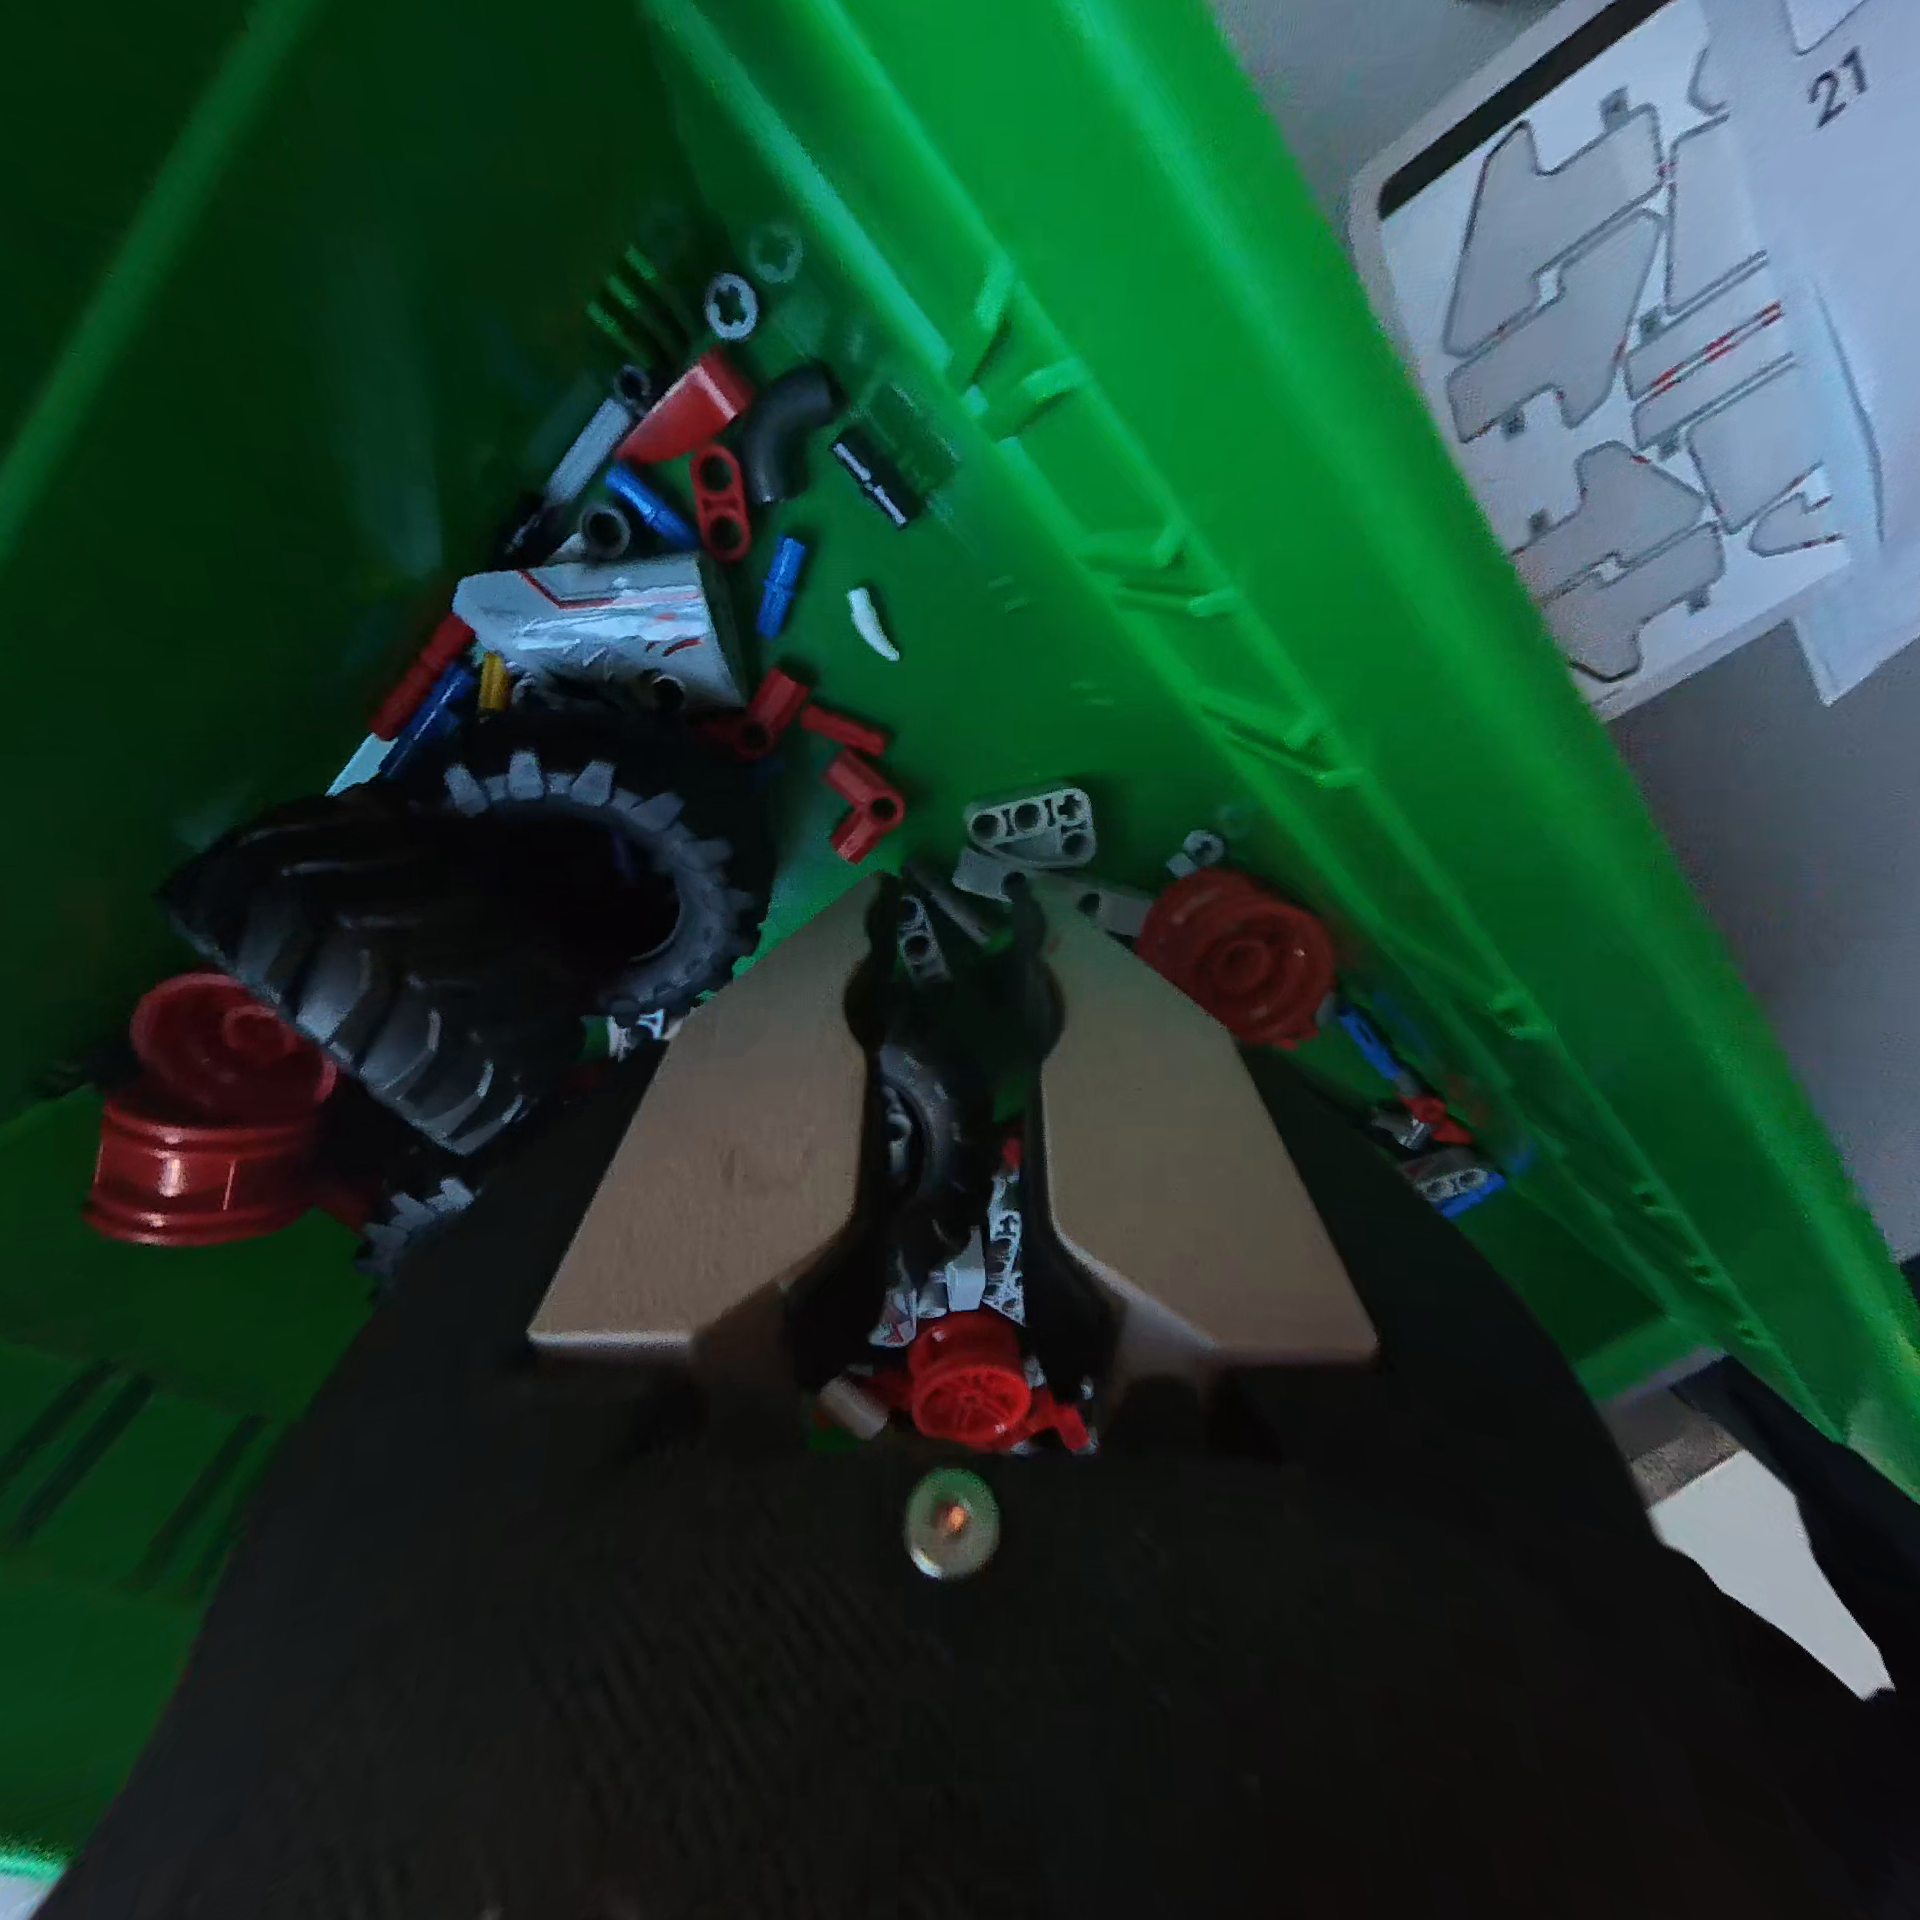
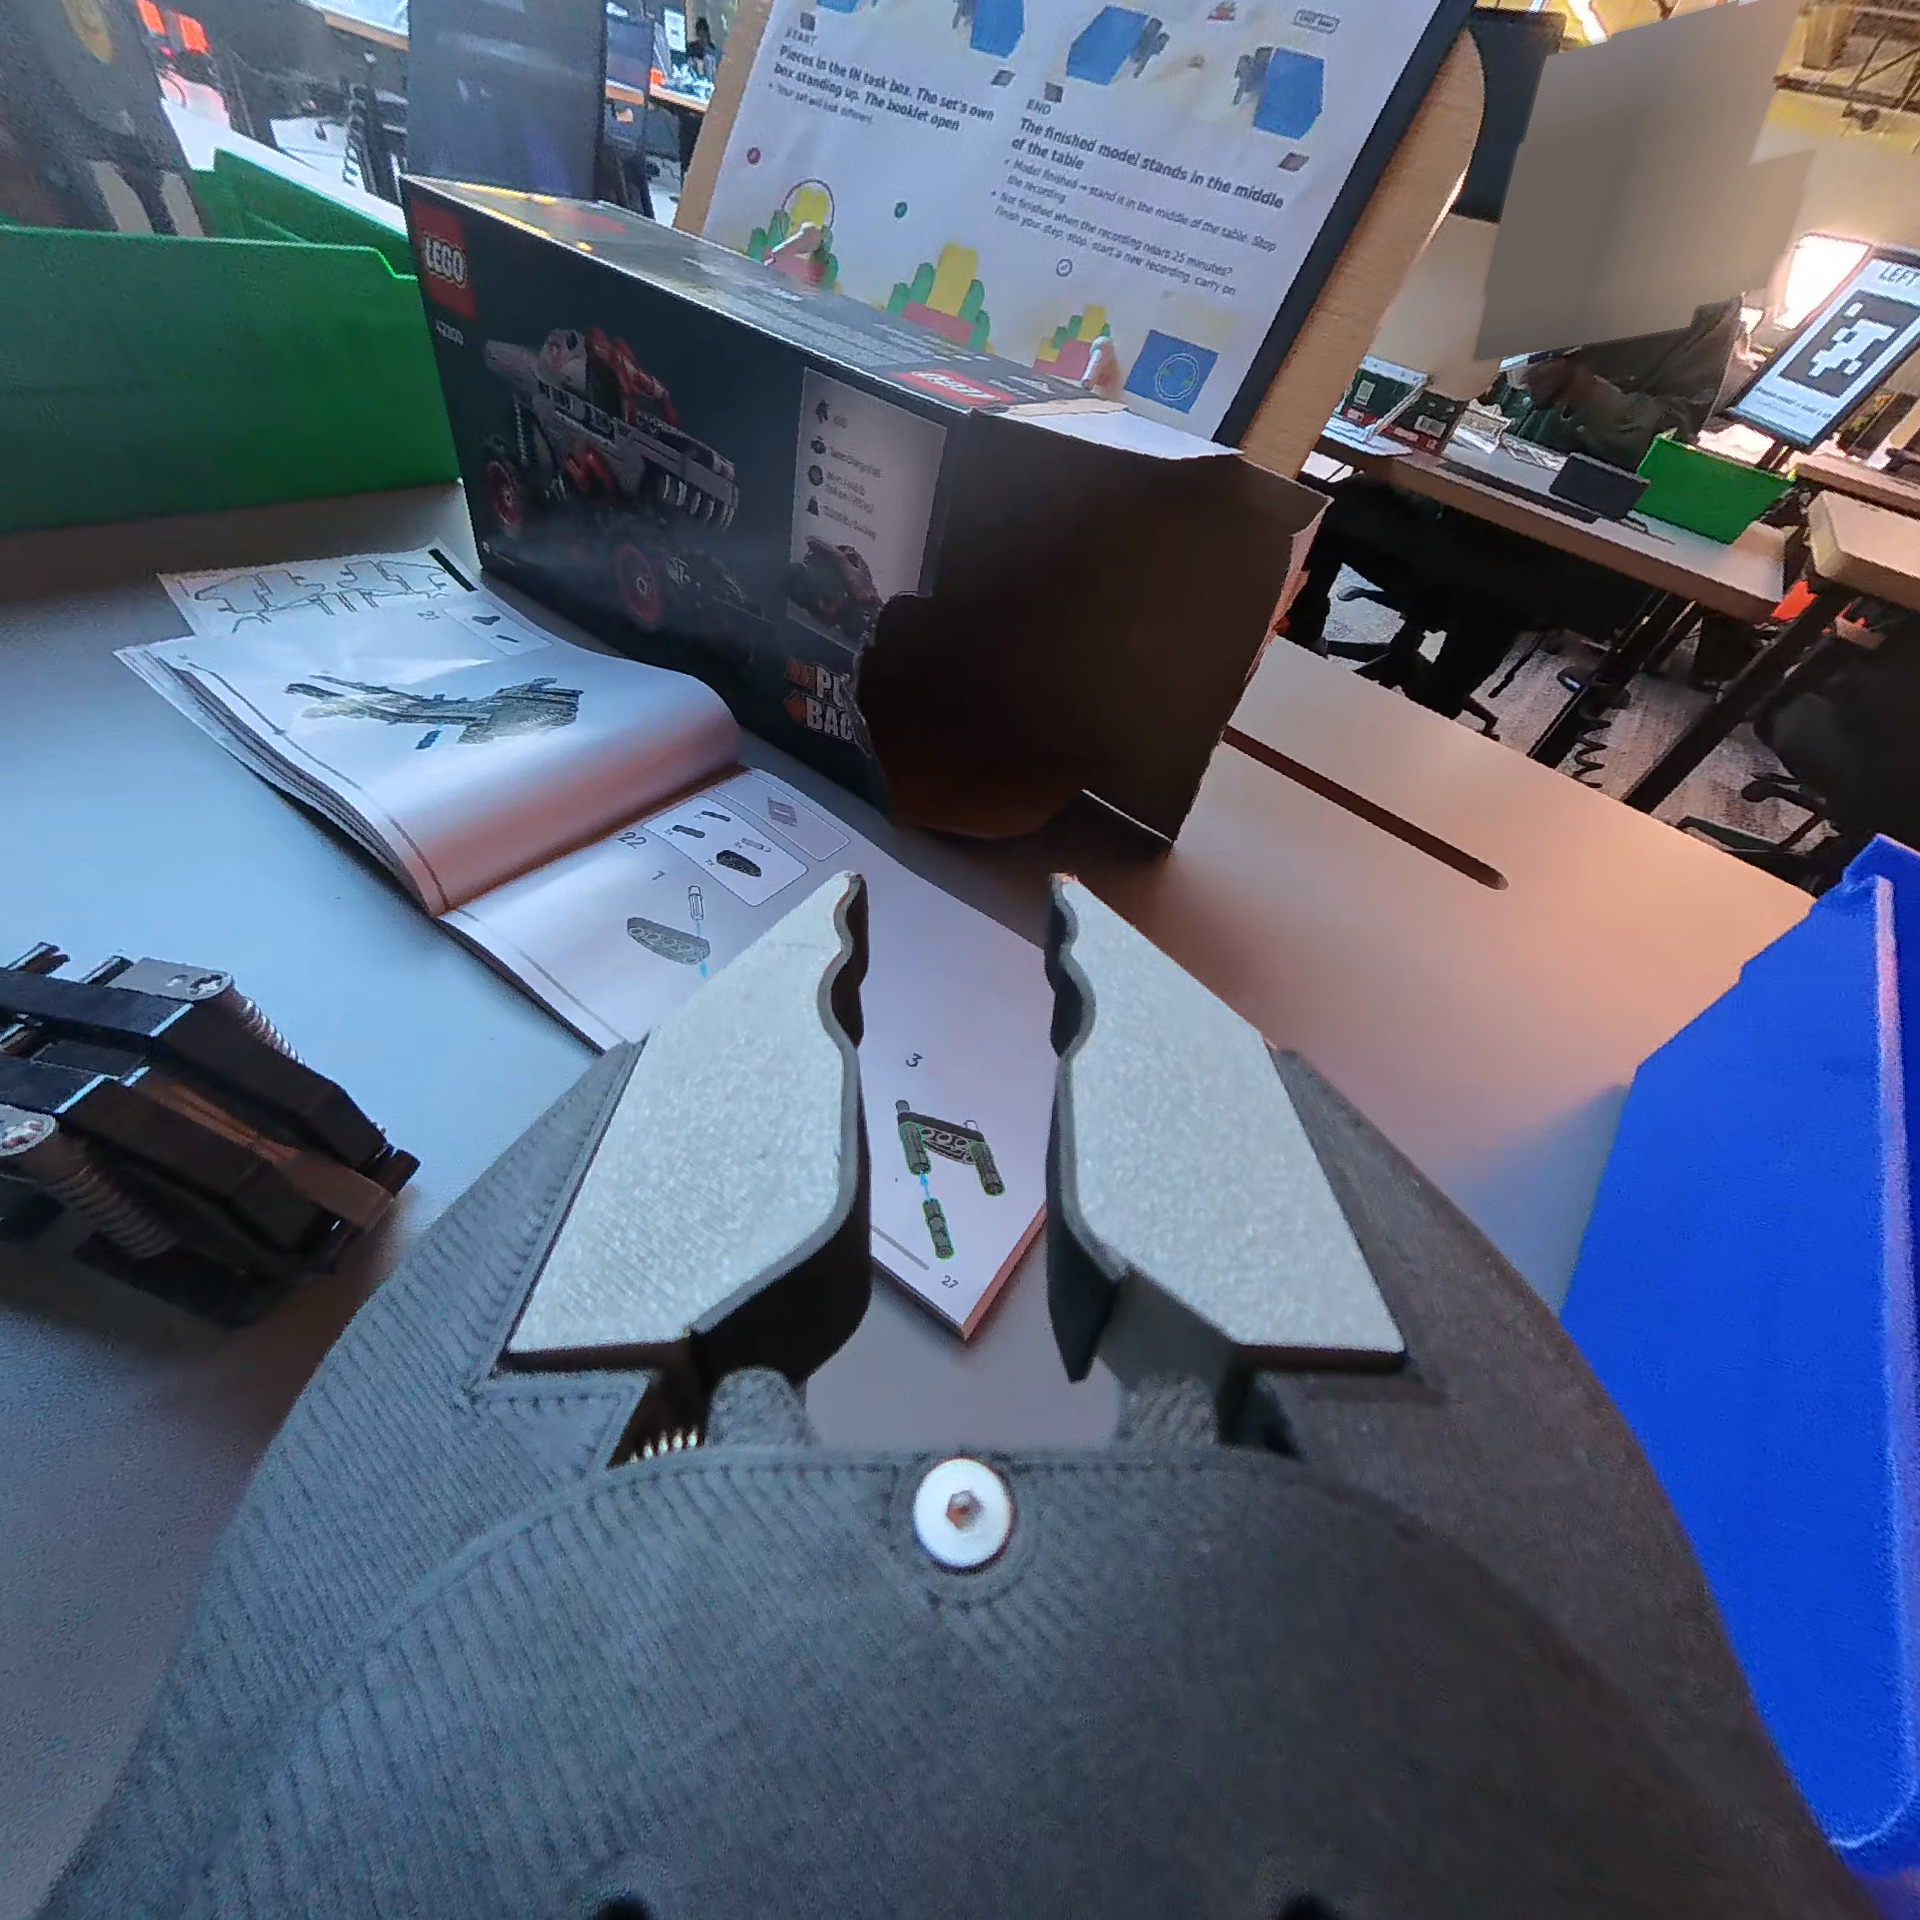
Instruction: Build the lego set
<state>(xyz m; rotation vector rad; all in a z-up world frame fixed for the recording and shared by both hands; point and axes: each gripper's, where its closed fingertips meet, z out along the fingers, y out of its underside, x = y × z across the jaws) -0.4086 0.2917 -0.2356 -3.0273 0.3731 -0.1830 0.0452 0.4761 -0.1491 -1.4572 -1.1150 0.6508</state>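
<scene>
My left gripper (image 1: pixel 954 906) reaches down into a green bin (image 1: pixel 1091 436) of loose Lego parts. Its jaws stand narrowly apart, with a small dark grey beam (image 1: pixel 921 940) between the tips; no grip on it shows. Around it lie a large black tyre (image 1: pixel 436 935), red wheel hubs (image 1: pixel 1236 951) (image 1: pixel 197 1122), a light grey beam (image 1: pixel 1029 821), a printed grey panel (image 1: pixel 613 613), and red and blue pins. My right gripper (image 2: pixel 954 914) is open and empty, low over the open instruction booklet (image 2: pixel 540 769) on the table.
The Lego box (image 2: pixel 727 488) stands behind the booklet, a sheet of instructions propped behind it. A blue bin (image 2: pixel 1766 1195) is close on the right, a green bin (image 2: pixel 197 364) at the far left. A black device with metal springs (image 2: pixel 177 1143) lies at left. A sticker sheet (image 1: pixel 1621 384) lies beside the bin. The tips of one gripper are about 50 cm away from the tips of the other.
</scene>
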